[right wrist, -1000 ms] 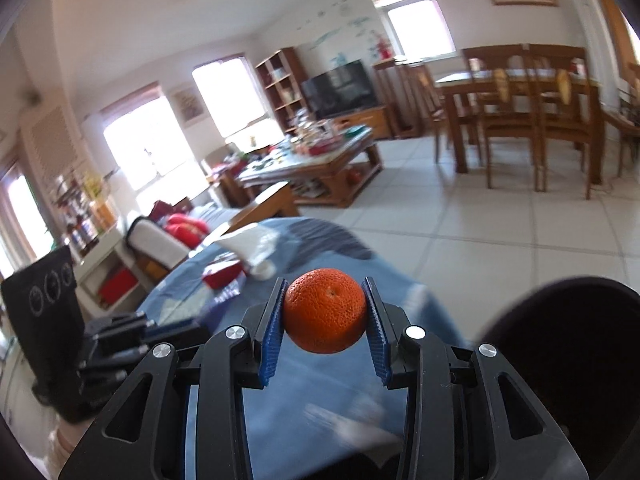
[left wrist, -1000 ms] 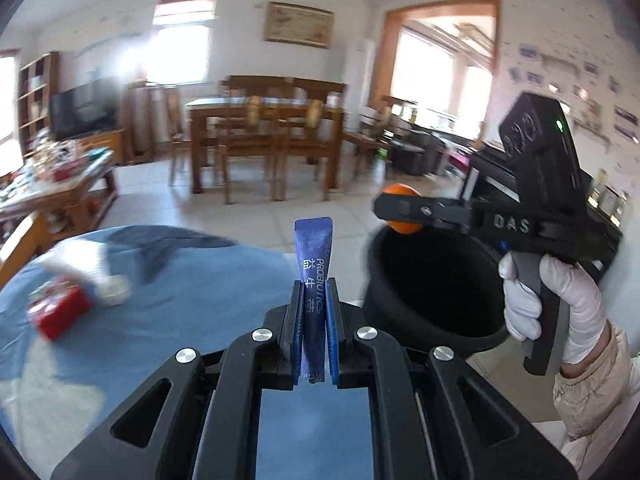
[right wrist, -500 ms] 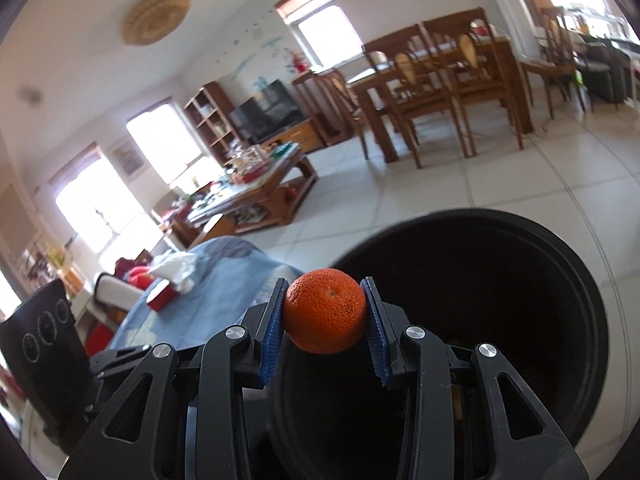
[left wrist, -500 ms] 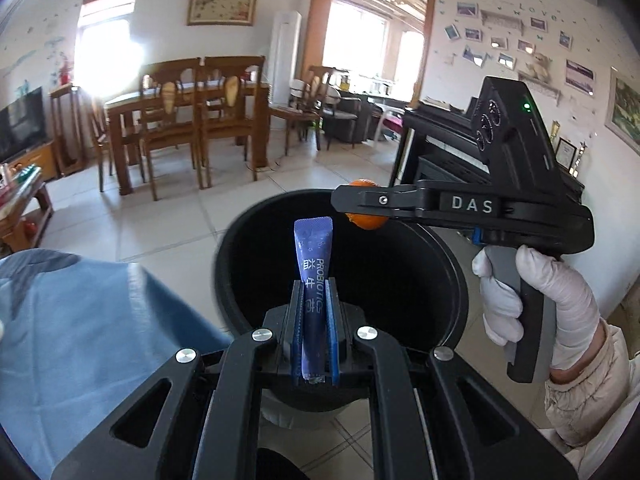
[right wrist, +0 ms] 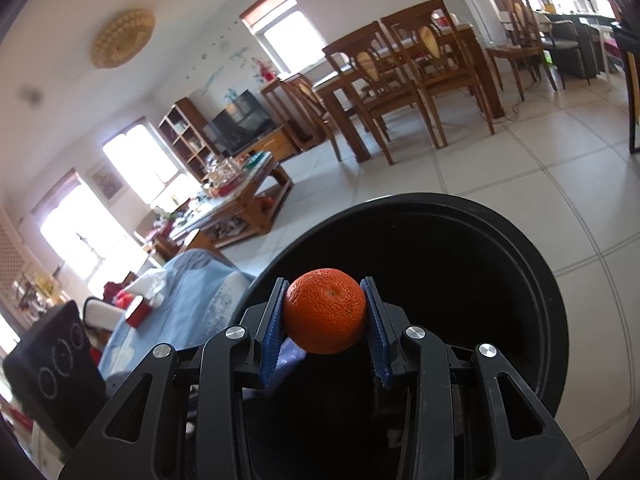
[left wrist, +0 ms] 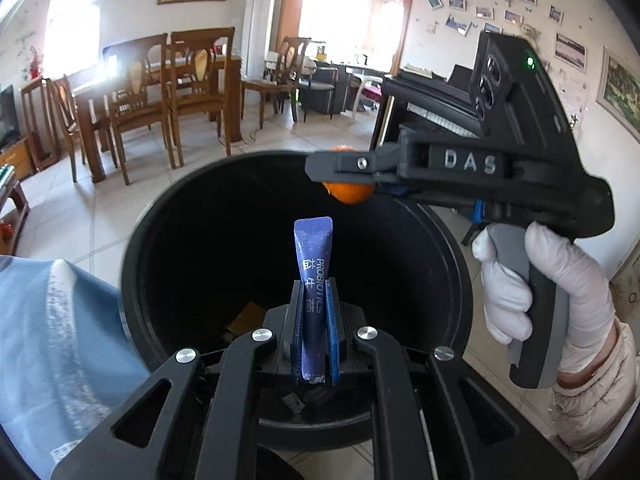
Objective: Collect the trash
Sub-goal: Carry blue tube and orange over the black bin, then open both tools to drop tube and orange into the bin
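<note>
My left gripper (left wrist: 314, 300) is shut on a blue probiotics sachet (left wrist: 313, 264) that stands upright between its pads, over the open mouth of the black trash bin (left wrist: 168, 216). My right gripper (right wrist: 326, 312) is shut on an orange (right wrist: 325, 310) and holds it above the same bin (right wrist: 532, 264). In the left wrist view the right gripper (left wrist: 340, 178) comes in from the right over the bin's far rim, with the orange (left wrist: 350, 194) partly hidden by its fingers. Some scraps lie at the bin's bottom (left wrist: 246, 318).
A blue cloth-covered table (left wrist: 52, 340) borders the bin on the left; it holds a red box (right wrist: 138, 312) and white tissue (right wrist: 148, 280). A wooden dining table with chairs (left wrist: 160, 92) stands across the tiled floor (right wrist: 520, 176). A coffee table (right wrist: 240, 192) is farther left.
Both grippers have moved from over the blue table to above the bin's mouth, each keeping its item. The bin now fills the centre of both views.
</note>
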Demonstrator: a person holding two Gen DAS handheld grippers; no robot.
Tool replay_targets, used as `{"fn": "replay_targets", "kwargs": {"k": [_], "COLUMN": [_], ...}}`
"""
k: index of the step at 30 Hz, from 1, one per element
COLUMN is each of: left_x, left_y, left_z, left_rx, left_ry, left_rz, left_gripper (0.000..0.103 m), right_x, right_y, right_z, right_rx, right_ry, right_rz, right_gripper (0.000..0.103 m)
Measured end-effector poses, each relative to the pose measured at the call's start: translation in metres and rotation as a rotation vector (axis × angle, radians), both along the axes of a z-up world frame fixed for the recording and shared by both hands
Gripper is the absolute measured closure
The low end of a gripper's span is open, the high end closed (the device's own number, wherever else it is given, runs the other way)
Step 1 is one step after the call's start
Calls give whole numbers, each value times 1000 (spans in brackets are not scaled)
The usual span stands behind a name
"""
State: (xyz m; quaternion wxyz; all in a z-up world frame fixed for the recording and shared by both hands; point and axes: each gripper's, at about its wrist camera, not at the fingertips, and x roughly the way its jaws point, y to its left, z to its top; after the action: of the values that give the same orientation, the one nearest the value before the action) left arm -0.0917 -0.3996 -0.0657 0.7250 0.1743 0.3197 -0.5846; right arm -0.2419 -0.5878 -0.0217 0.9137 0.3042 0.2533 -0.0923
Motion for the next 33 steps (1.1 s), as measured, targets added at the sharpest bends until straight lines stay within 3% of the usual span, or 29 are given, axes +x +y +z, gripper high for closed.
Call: {"fn": "replay_targets", "kwargs": {"k": [18, 21, 23, 24, 25, 27, 29, 33], "left_x": [-4, -5, -6, -7, -9, -13, -16, -23], "left_y": [-17, -16, -16, -15, -13, -10, -11, -14], "left_z": [-15, -14, -13, -12, -9, -4, -3, -5], "left_rx": [49, 46, 44, 41, 28, -1, 2, 18], "left_ry": [-5, -18, -35, -48, -73, -89, -109, -138], "left_rz": [-15, 6, 22, 31, 47, 40, 40, 19], "left_gripper": [89, 85, 62, 30, 13, 12, 5, 5], "right_x": [-5, -9, -13, -13, -14, -17, -18, -18], "right_y": [-8, -14, -15, -16, -16, -18, -19, -17], "right_z": [-13, -10, -6, -5, -5, -6, -4, -1], "right_rx": [34, 54, 55, 60, 70, 91, 98, 104], "right_ry": [10, -18, -46, -51, -57, -77, -94, -106], "right_rz": [-26, -45, -50, -44, -38, -33, -30, -15], "right_gripper": [64, 32, 29, 29, 26, 20, 17, 12]}}
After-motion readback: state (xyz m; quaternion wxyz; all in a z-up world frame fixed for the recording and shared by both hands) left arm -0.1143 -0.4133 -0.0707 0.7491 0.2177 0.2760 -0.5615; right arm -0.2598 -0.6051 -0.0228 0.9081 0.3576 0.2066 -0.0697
